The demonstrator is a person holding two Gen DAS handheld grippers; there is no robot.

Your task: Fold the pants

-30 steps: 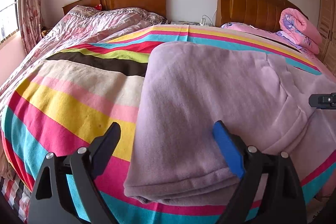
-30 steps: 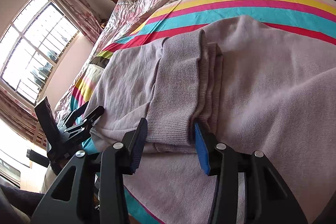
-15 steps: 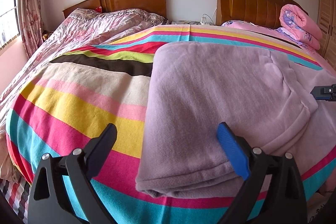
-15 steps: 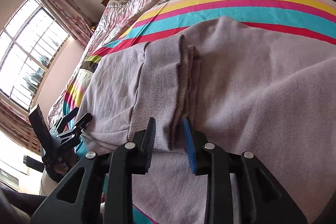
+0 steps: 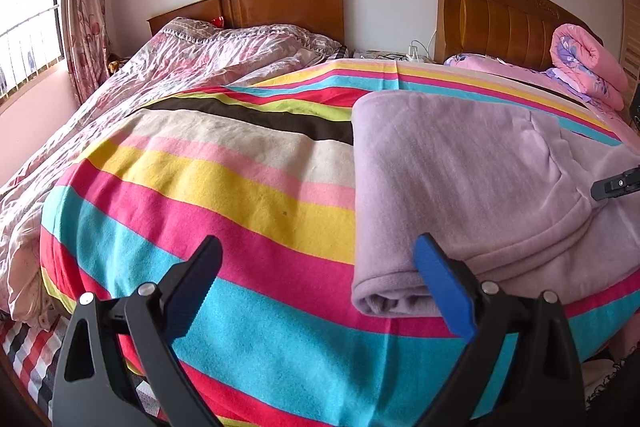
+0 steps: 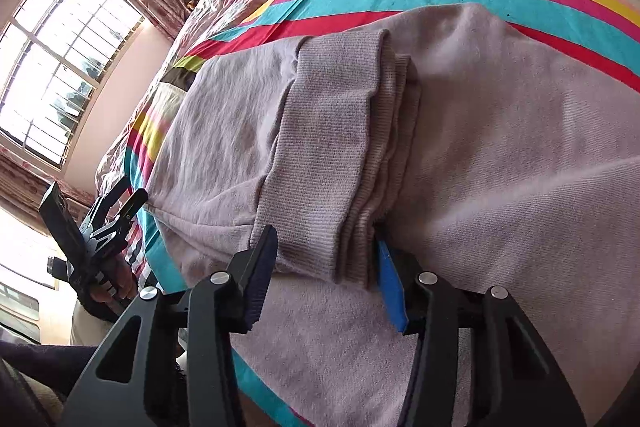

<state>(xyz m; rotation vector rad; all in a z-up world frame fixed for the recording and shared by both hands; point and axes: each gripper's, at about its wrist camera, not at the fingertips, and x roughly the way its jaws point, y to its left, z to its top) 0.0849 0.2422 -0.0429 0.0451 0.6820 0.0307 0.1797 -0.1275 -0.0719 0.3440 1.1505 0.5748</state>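
While the lilac pants lie folded on the striped blanket, ribbed cuffs are bracketed by the right gripper, jaws just narrowed, grip unconfirmed; left gripper is drawn aside, wide apart, empty.

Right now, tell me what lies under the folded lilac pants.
The lilac pants lie on a striped blanket that covers the bed. The stripes run under them; anything else beneath is hidden by the fabric.

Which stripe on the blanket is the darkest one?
The dark brown stripe on the striped blanket, running between the cream band and the lime green one. Every other stripe is bright or pale.
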